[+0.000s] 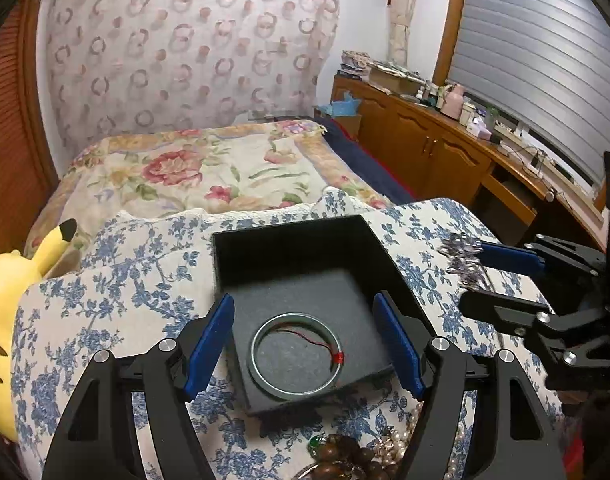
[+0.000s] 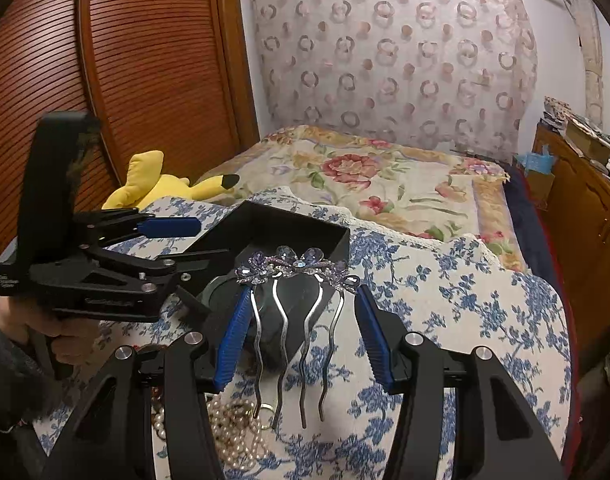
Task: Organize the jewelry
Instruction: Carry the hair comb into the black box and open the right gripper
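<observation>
While box holds bangle — rt tongs grip comb.

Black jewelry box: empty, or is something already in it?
Not empty. The black jewelry box is open-topped, and a silver bangle with a red thread lies flat on its grey foam floor; nothing else shows inside.

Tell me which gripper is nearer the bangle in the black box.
Left. The left gripper straddles the black box with the bangle between its fingers; the right gripper holds the hair comb off to the box's side.

left tongs astride black box | bangle inside | right tongs holding hairpin
</observation>
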The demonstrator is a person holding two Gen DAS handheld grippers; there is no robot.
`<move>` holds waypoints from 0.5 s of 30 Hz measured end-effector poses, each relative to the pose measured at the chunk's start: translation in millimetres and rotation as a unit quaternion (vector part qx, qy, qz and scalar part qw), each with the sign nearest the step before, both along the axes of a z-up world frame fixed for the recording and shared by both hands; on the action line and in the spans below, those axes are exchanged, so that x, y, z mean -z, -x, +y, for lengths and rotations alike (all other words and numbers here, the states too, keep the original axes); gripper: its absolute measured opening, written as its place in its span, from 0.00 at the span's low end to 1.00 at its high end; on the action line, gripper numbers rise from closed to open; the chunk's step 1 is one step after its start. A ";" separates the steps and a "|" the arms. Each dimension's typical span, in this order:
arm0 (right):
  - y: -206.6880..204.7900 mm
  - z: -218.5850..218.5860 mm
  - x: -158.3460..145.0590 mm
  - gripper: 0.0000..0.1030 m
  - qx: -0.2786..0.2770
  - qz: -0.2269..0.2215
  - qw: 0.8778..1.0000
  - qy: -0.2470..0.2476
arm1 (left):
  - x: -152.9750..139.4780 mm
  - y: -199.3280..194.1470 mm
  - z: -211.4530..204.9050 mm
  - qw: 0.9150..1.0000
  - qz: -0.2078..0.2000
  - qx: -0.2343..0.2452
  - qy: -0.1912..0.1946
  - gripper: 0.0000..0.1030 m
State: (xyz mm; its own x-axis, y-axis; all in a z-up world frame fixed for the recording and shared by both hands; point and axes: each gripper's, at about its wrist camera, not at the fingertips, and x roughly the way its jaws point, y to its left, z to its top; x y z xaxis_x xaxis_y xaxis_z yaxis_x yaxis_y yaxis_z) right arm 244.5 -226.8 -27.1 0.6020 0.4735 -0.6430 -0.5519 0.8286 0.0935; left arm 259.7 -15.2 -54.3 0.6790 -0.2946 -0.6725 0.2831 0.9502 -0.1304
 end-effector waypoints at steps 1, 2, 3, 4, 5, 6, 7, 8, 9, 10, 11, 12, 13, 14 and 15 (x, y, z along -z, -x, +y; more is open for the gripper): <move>-2.8 2.9 0.3 0.54 -0.001 0.000 1.000 0.001 | -0.4 1.2 3.0 1.000 -0.001 -0.004 0.000 0.67; -5.4 5.6 0.3 0.54 -0.003 -0.001 1.000 0.001 | -0.9 1.8 6.0 1.000 -0.001 -0.008 0.001 0.68; -9.8 10.7 -0.2 0.54 -0.008 -0.003 1.000 0.002 | -1.5 3.1 10.1 1.000 -0.001 -0.013 0.002 0.69; -12.2 13.7 -0.8 0.54 -0.011 -0.004 1.000 0.001 | -2.4 3.8 13.8 1.000 -0.001 -0.017 0.004 0.74; -15.1 17.9 -1.3 0.54 -0.015 -0.006 1.000 0.002 | -2.5 5.8 18.4 1.000 -0.003 -0.024 0.005 0.77; -18.8 23.0 -1.6 0.54 -0.021 -0.008 1.000 0.002 | -2.4 7.8 22.7 0.999 -0.005 -0.031 0.005 0.78; -22.5 27.7 -1.6 0.54 -0.026 -0.009 1.000 0.003 | -2.5 8.9 26.6 0.999 -0.006 -0.038 0.004 0.78; -25.8 32.3 -0.9 0.54 -0.031 -0.009 0.999 0.005 | -2.2 10.3 31.5 0.999 -0.006 -0.046 0.001 0.78; -30.3 37.8 0.1 0.54 -0.034 -0.009 0.999 0.006 | -1.9 11.0 35.0 0.999 -0.007 -0.052 -0.002 0.79; -33.8 42.2 0.9 0.54 -0.038 -0.009 0.999 0.007 | -0.9 12.3 38.9 0.998 -0.007 -0.058 -0.006 0.80; -38.5 48.2 3.4 0.54 -0.044 -0.006 0.999 0.007 | -0.1 13.9 41.7 0.998 -0.007 -0.062 -0.008 0.81; -41.5 52.0 5.4 0.54 -0.048 -0.005 0.999 0.009 | 0.7 15.6 46.6 0.998 -0.007 -0.067 -0.007 0.83; -45.4 55.8 7.6 0.54 -0.051 -0.004 0.999 0.013 | 1.4 17.0 50.2 0.998 -0.006 -0.069 -0.006 0.83; -50.1 61.5 12.6 0.54 -0.054 0.000 0.998 0.019 | 1.8 18.3 52.9 0.997 -0.005 -0.072 -0.005 0.83; -54.0 65.6 17.3 0.54 -0.056 0.003 0.998 0.025 | 2.8 20.4 55.6 0.997 -0.005 -0.076 -0.004 0.83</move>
State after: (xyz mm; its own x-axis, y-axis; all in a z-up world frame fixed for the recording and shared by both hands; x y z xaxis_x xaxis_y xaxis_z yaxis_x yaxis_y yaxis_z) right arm 298.5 -161.2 -44.4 0.5431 0.5037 -0.6718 -0.6403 0.7661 0.0567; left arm 239.2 40.4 -57.1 0.7215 -0.1824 -0.6680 0.1375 0.9832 -0.1200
